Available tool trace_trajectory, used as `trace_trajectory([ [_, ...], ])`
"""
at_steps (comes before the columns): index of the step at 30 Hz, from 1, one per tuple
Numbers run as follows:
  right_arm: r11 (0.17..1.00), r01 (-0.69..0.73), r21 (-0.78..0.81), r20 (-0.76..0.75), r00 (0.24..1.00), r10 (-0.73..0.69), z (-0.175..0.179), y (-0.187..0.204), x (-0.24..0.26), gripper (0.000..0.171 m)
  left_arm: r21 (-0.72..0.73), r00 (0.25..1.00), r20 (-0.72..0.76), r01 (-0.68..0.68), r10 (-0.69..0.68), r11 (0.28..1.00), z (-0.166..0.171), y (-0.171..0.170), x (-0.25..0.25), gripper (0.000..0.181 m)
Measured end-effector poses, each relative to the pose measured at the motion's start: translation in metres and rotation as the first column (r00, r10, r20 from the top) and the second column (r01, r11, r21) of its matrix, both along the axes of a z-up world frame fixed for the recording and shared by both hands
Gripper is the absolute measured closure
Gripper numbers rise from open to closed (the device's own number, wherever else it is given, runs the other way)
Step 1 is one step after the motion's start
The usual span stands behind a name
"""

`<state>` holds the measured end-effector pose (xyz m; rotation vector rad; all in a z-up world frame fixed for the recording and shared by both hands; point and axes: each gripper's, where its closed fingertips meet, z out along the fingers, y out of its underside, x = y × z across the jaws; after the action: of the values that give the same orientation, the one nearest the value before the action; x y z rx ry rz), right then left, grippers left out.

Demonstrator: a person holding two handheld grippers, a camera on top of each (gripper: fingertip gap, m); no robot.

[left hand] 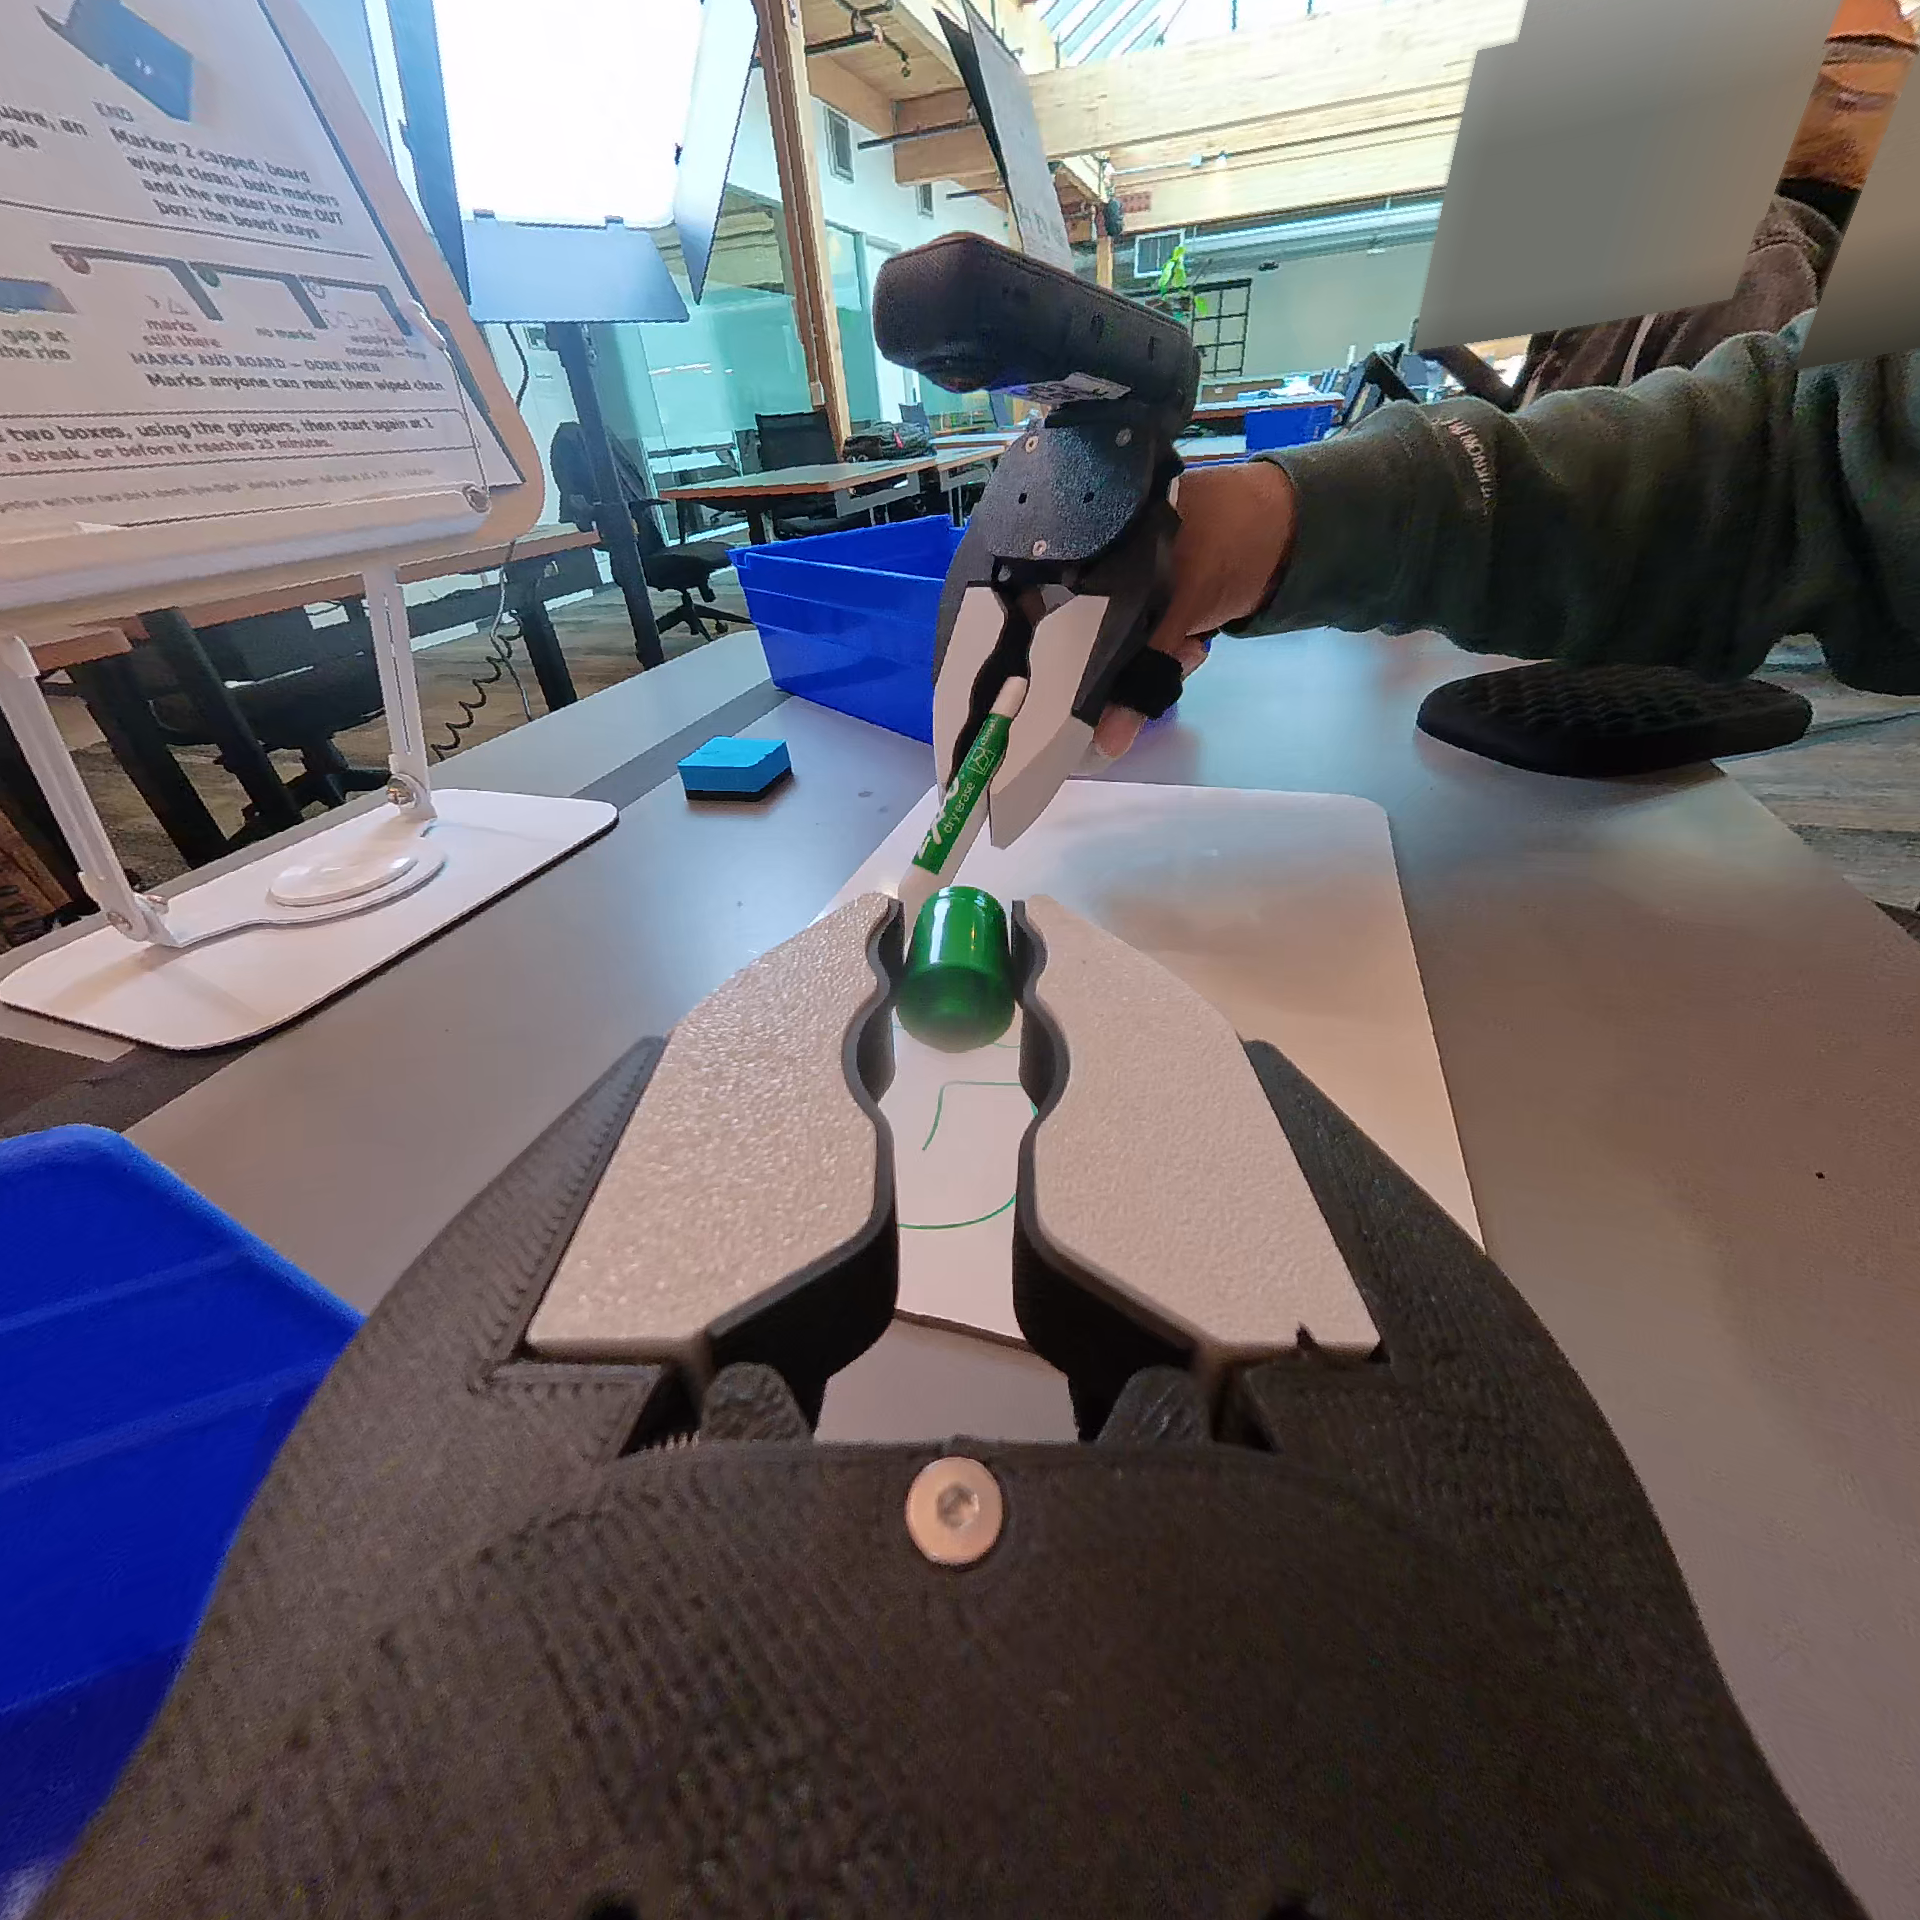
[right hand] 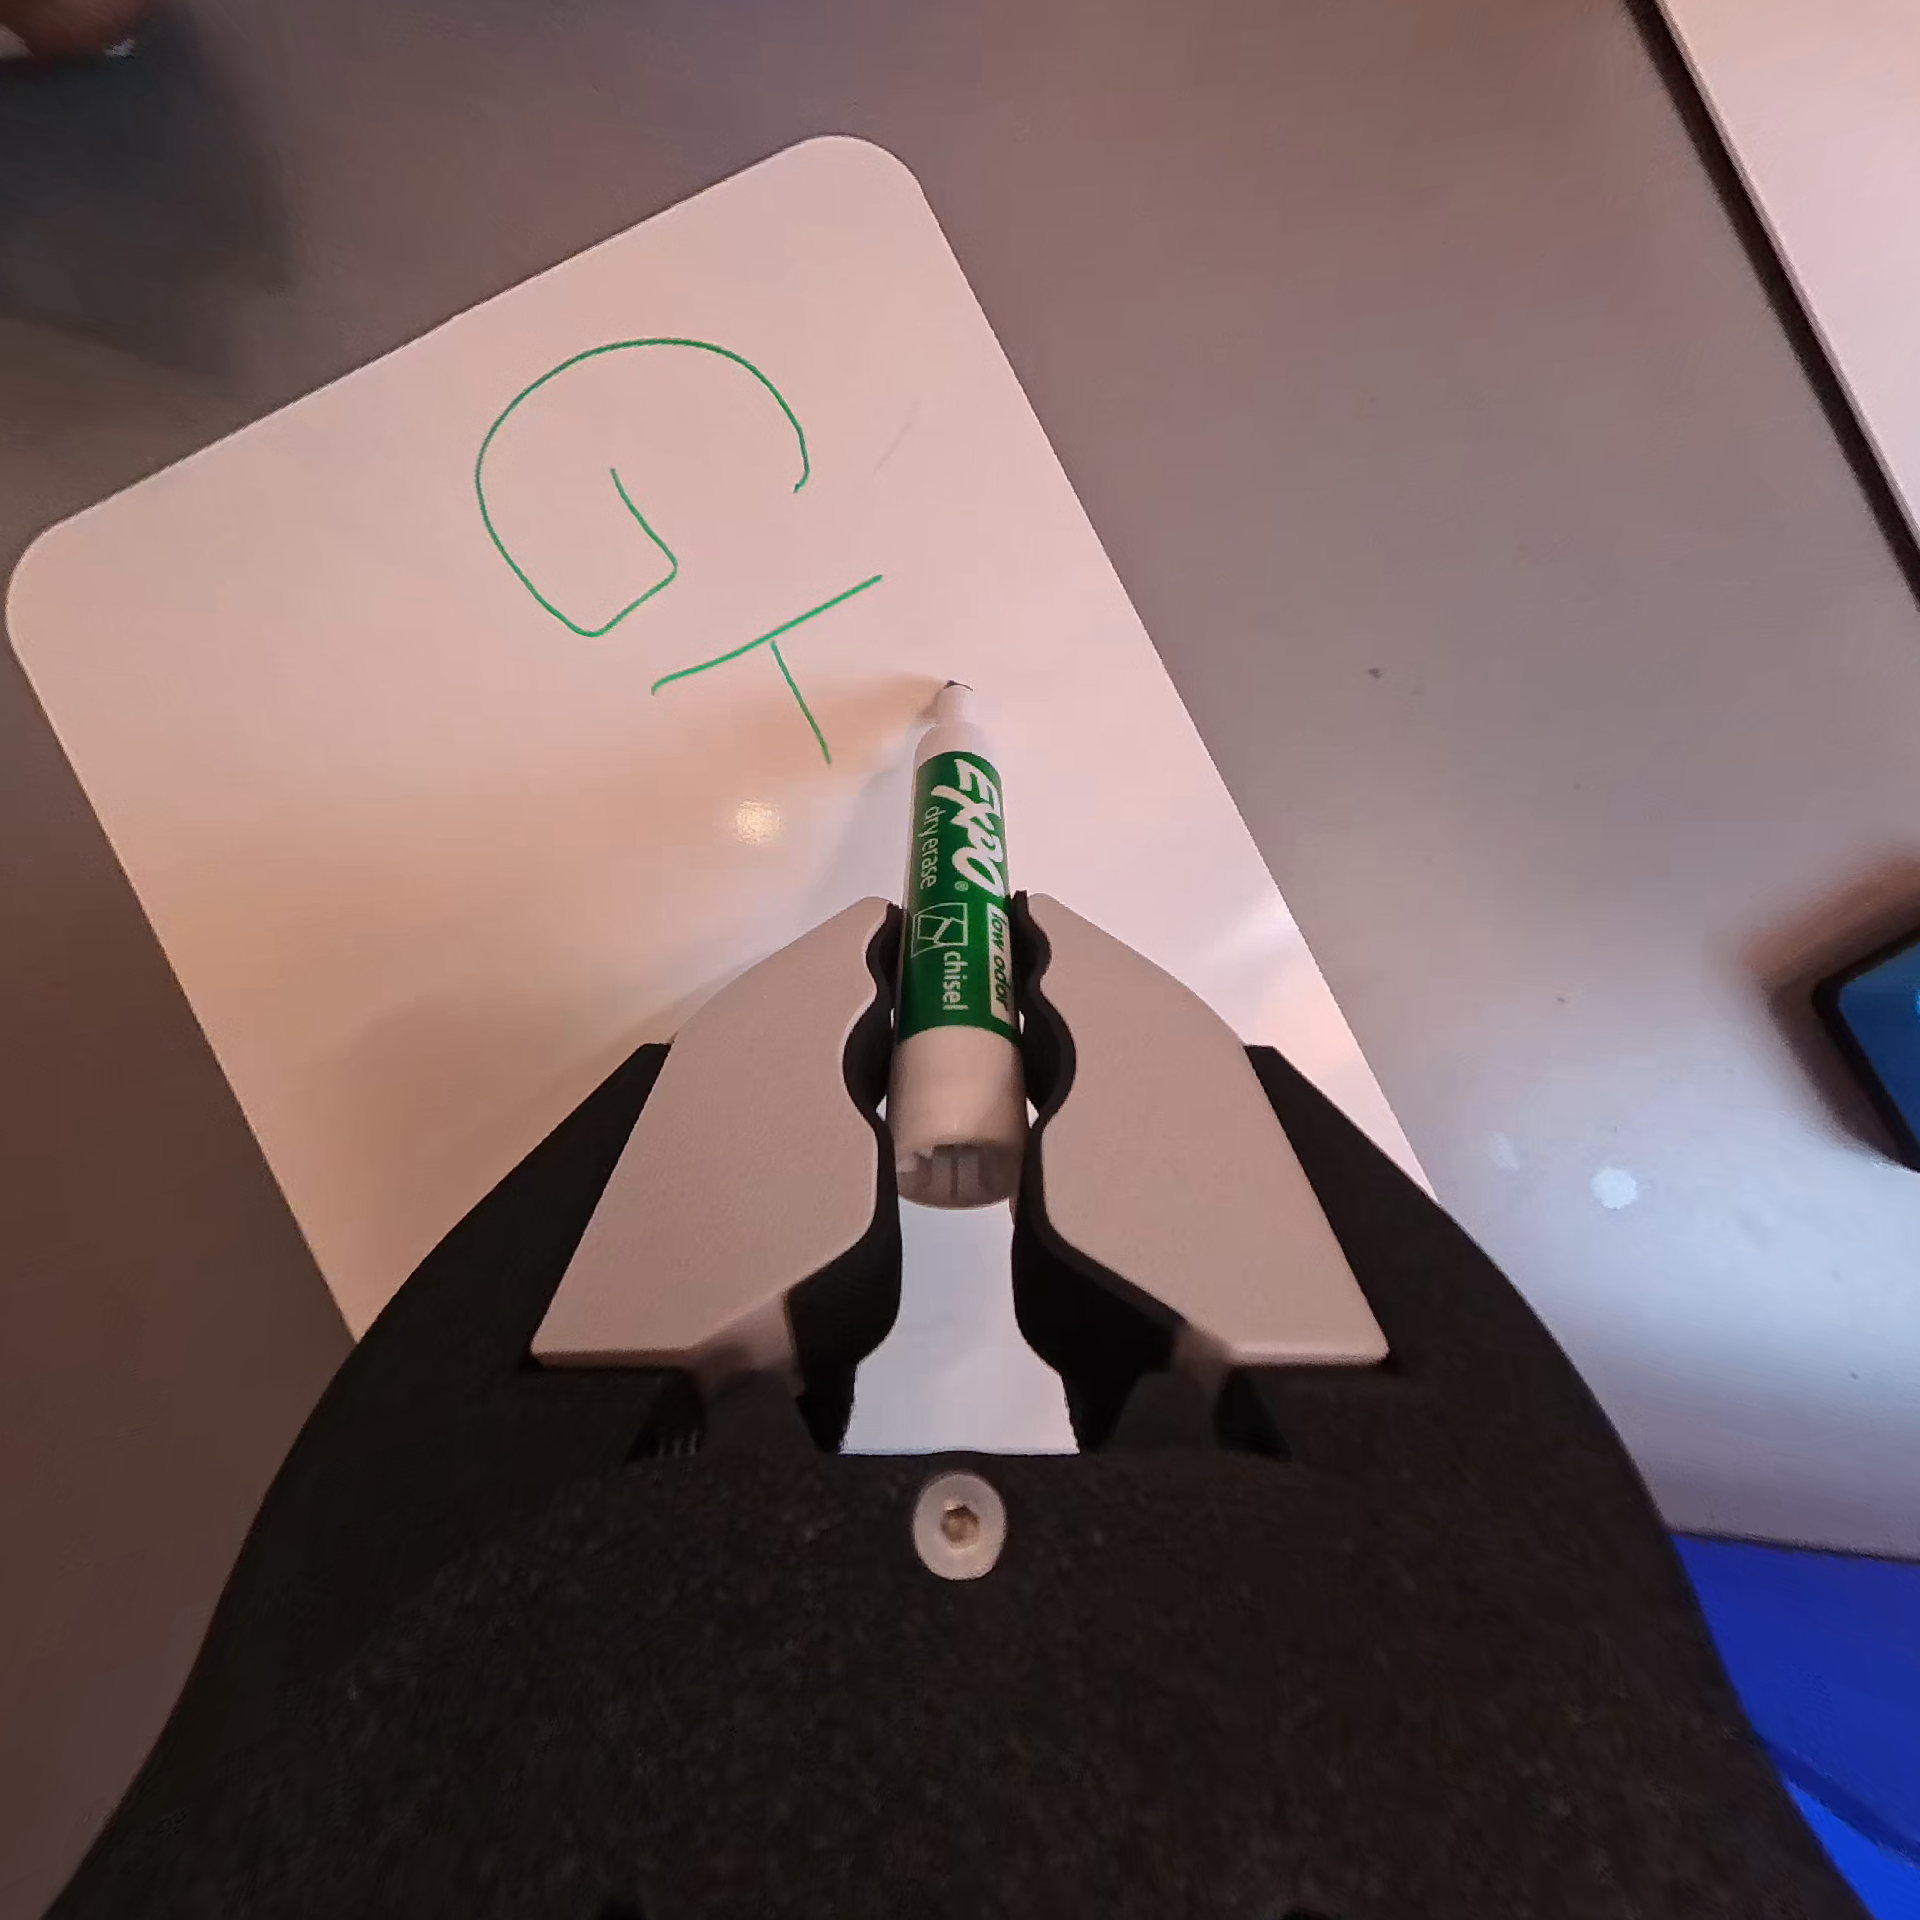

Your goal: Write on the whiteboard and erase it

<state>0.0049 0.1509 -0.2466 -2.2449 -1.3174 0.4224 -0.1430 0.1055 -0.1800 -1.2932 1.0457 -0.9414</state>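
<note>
A small white whiteboard point(right hand: 312, 727) lies flat on the grey table, with green marks on it. My right gripper point(right hand: 954, 925) is shut on a green dry-erase marker point(right hand: 951, 894), uncapped, its tip on or just above the board beside the marks. In the left wrist view the right gripper point(left hand: 1013, 790) holds the marker point(left hand: 961, 790) tilted down over the whiteboard point(left hand: 1226, 914). My left gripper point(left hand: 956, 935) is shut on the green marker cap point(left hand: 956, 971) and holds it low over the board, just in front of the marker tip. A blue eraser point(left hand: 735, 767) lies on the table to the left.
A white stand point(left hand: 260, 914) with an instruction sheet stands at the left. Blue bins sit behind the board point(left hand: 842, 623) and at my near left point(left hand: 125, 1403). A black wrist rest point(left hand: 1610, 717) lies at the right under a person's sleeved arm. A blue bin corner point(right hand: 1829, 1683) shows lower right. My right fingertips sit around 15 cm from my left ones.
</note>
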Motion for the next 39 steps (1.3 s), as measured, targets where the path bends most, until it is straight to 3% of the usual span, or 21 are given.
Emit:
trace_trajectory([
  [26,0.996,-0.074,-0.049,0.003,0.997,0.074,0.000,-0.056,-0.002,0.152,-0.001,1.000,-0.005,0.006,-0.006,1.000,-0.001,-0.001,0.001,0.162],
  [39,0.998,0.060,0.016,-0.015,0.998,-0.060,0.011,-0.009,0.031,0.152,-0.003,1.000,-0.006,0.006,-0.006,1.000,-0.001,-0.001,0.001,0.162],
])
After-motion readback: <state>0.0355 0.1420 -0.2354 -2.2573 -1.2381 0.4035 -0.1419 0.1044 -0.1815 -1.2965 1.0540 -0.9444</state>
